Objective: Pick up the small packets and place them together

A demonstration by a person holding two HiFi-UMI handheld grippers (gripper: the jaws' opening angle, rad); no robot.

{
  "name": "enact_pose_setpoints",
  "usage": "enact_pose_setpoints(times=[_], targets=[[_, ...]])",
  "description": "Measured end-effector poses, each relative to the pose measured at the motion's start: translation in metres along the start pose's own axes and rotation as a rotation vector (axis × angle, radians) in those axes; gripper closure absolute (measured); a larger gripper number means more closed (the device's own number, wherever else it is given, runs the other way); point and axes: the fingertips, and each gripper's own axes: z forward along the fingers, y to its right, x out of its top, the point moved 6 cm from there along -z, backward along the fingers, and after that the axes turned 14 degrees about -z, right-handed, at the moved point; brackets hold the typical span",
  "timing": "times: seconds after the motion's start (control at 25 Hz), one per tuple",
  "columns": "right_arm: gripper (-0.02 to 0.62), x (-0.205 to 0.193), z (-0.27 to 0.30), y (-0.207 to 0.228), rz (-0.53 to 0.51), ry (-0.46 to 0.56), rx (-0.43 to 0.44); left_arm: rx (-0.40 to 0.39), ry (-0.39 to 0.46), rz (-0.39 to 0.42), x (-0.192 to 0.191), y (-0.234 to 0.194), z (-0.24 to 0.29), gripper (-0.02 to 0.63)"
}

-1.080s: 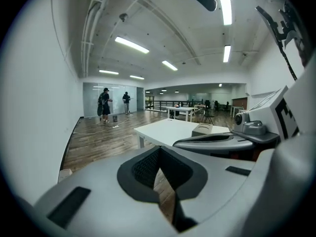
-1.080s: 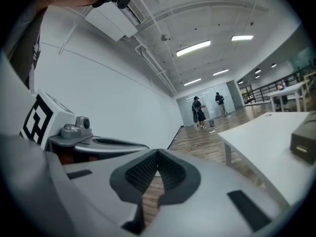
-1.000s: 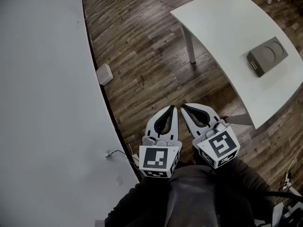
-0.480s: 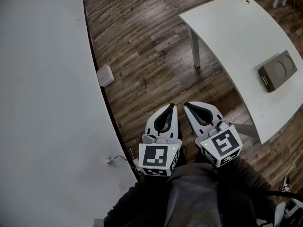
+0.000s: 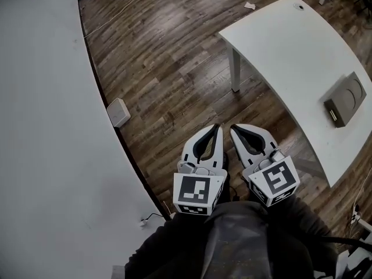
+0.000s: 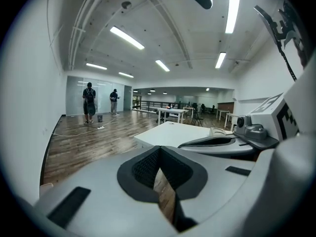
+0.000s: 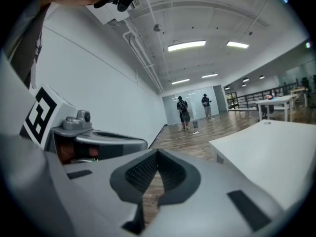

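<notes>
The left gripper [image 5: 215, 128] is clenched. Its dark pads meet at the tip with nothing between them, and its own view shows only wood floor through the slit behind the pads. The right gripper [image 5: 235, 129] is clenched the same way and holds nothing either. The two sit side by side, tips close together, over the wooden floor [image 5: 174, 57], near the tabletop [image 5: 290, 45] but not reaching its edge.

Compared with a second before, both grippers keep the same closed, paired pose, but the scene around them has slid. The grey box [image 5: 346, 100] on the tabletop, perhaps a flat device with a round disc on top, now sits closer to the picture's right edge. The small white box [image 5: 118, 111] at the foot of the wall, well apart from the tabletop, lies lower in the head view.

Where the small packets lie relative to either gripper cannot be told, since none can be made out on the visible part of the tabletop.
</notes>
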Motion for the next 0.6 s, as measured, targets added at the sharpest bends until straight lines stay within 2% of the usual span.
enact_pose_setpoints(times=[0.36,0.48,0.6], targets=[[0.591,0.009,0.032,0.032,0.039,-0.032,-0.193,-0.179,-0.052,0.043,0.022,-0.021,0.053,0.603],[0.591,0.006,0.022,0.043,0.031,-0.023,-0.286,-0.276,-0.077,0.071,0.021,-0.008,0.072,0.603],[0.591,-0.004,-0.004,0.053,0.051,-0.041,-0.417,-0.400,-0.123,0.095,0.013,0.018,0.092,0.603]])
